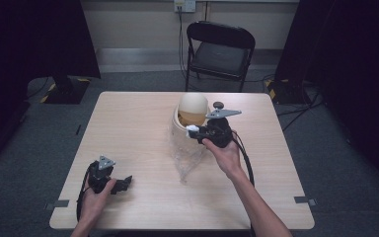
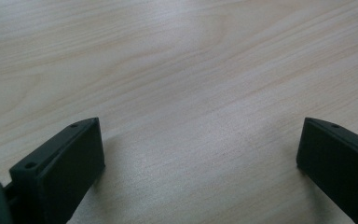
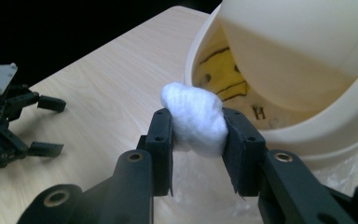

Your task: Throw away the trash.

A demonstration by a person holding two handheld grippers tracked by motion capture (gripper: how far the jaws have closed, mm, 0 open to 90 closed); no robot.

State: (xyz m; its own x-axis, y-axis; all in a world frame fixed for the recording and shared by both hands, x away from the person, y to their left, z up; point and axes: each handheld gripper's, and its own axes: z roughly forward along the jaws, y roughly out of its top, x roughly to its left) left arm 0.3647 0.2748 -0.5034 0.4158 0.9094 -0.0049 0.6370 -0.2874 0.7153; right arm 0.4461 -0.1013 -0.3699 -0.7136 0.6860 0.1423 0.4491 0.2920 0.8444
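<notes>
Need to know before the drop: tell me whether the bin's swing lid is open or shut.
Open: the swing lid is tilted, baring the yellow liner inside the bin. The right tongs hold a cotton wad at its rim.

Left gripper (image 1: 123, 183): black, boxy body, grey three-cornered plate on top, black cable trailing. Jaws were flat black blocks with small screw holes along edges. Right gripper (image 3: 198, 135): black, same grey plate carrying dark round knob, thick black cable looping back. Brass-coloured rivets sat in linkage arms. Forearms bare, no sleeves visible.
</notes>
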